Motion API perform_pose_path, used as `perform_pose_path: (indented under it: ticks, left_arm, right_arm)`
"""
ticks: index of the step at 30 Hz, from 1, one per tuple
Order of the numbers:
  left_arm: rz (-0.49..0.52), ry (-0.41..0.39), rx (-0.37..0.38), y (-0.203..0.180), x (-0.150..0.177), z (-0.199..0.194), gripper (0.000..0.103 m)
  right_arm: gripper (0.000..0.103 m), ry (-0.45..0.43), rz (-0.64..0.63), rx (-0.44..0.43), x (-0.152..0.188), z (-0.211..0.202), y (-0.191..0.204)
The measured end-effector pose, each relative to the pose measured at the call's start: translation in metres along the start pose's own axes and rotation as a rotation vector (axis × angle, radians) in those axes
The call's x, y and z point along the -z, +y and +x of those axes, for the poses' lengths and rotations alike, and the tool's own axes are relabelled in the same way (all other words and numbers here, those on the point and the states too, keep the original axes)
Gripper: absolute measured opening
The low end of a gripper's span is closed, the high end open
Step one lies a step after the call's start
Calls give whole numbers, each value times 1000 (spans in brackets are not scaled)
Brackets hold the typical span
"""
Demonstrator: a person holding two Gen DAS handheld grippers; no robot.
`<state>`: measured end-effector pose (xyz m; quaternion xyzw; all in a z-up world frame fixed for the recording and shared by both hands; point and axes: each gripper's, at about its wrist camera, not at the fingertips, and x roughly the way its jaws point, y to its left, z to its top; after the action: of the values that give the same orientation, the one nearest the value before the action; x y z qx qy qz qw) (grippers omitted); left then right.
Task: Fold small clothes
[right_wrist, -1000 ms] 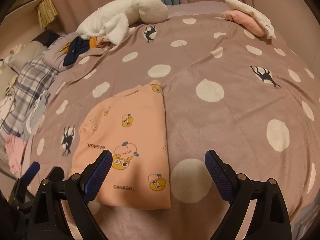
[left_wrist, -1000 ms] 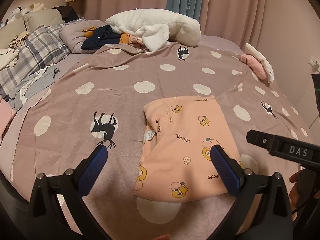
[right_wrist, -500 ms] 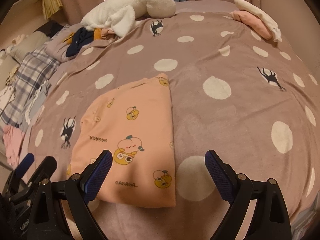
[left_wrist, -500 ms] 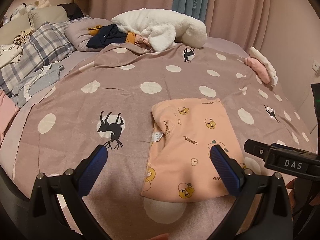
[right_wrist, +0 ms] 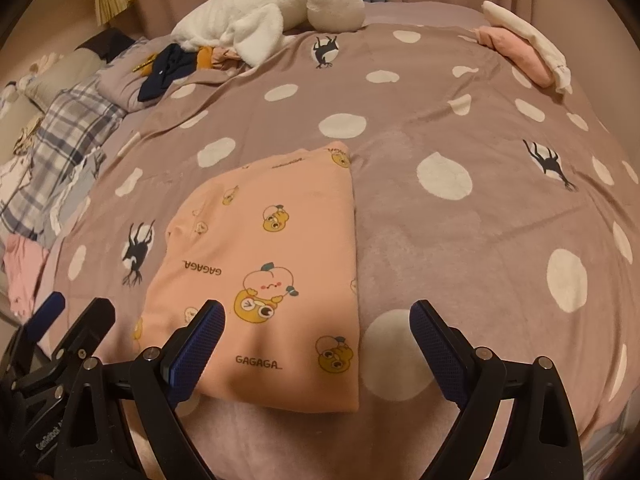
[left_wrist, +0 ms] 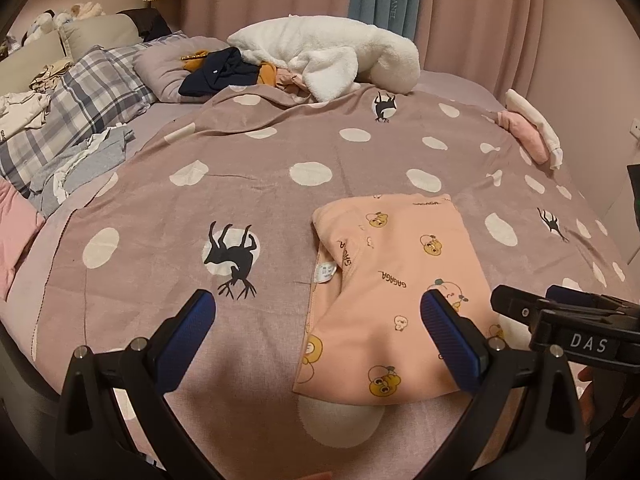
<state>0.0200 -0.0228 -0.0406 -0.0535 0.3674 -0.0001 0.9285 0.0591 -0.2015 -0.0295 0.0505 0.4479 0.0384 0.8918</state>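
Both grippers empty, jaws spread wide, hovering low at the near edge of the bed. Left gripper (left_wrist: 318,316) sits over the near left part of the peach top, its right finger above the cloth and its left finger above bare blanket; right gripper (right_wrist: 318,326) straddles the top's near right corner, left finger over cloth, right finger over a white dot of the blanket. Neither touches fabric as far as can be told. The peach cartoon-print top (right_wrist: 276,264) lies flat on the spotted mauve blanket (right_wrist: 460,216), already folded into a tall narrow rectangle: clean straight right edge, sleeve or side panel turned in on the left, white care label (left_wrist: 325,272) peeking out at that left fold. Step in hand, by my read: lengthwise folds done, crosswise fold not yet begun. Next move likely calls for each gripper to drop to the near hem, pinch a corner through all layers, then lift and carry the hem away toward the far edge so the rectangle halves. Risk: catching only the top layer on the left, where the tucked panel could slip out. Further off, two folded pieces, pink and white (right_wrist: 528,56), sit stacked at the far right edge of the bed, probably finished items. At the far end, a white fluffy blanket (left_wrist: 328,56) with dark and orange clothes (left_wrist: 224,72) beside it, and a plaid pillow (left_wrist: 80,100) with loose grey clothing (left_wrist: 84,160) at left. Curtains behind.
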Motion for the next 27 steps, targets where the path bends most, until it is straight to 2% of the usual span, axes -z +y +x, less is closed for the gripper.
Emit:
perform_pose_path:
  ticks: [27]
  left_arm:
    - [15, 4, -9, -2, 2, -1, 103]
  right_arm:
    - [93, 6, -4, 12, 1, 1, 3]
